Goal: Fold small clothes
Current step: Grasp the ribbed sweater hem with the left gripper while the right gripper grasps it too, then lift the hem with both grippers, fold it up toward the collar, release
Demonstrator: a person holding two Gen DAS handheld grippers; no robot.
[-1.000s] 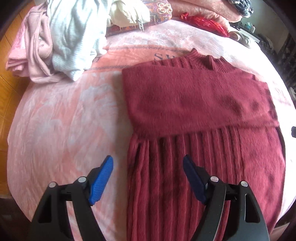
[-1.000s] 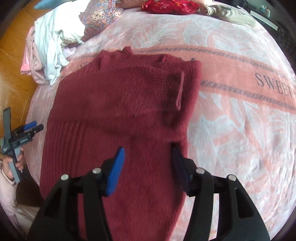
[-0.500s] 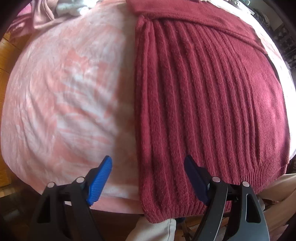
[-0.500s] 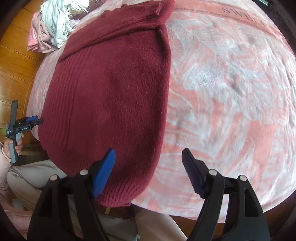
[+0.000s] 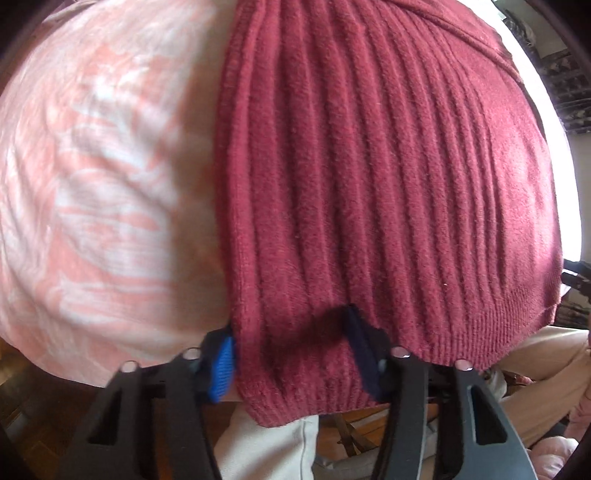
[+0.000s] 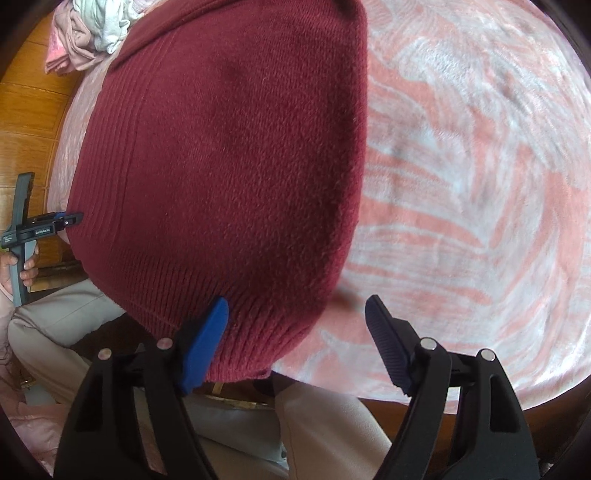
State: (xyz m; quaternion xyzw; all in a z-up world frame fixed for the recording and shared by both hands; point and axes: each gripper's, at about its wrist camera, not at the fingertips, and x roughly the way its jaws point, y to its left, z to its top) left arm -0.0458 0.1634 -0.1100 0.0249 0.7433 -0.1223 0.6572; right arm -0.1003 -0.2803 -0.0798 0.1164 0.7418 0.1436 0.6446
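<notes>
- Both tongs carried from the sweater's upper part down to its hem at the near edge of the bed; collar now out of sight in both views.
- Left tongs (image 5: 295, 362): jaws just closing, now narrow on the left hem corner of the sweater (image 5: 369, 184), knit bunched between the blue pads. Judged a fresh pinch, ready to lift.
- Right tongs (image 6: 299, 343): jaws opened wider a moment ago, now wide and holding nothing; right hem corner between the pads, left pad lying against the knit, right pad over the blanket (image 6: 461, 166), apart from the cloth.
- Sweater flat on the pink blanket, hem hanging just over the bed edge above a person's trousers (image 6: 55, 325).
- Meaning for the task: likely the bottom-to-top fold about to start, once the right side closes too.
- Writing: small white label on the left tongs seen from the right view, too small to read. Pile of clothes (image 6: 92, 33) at the far corner.
</notes>
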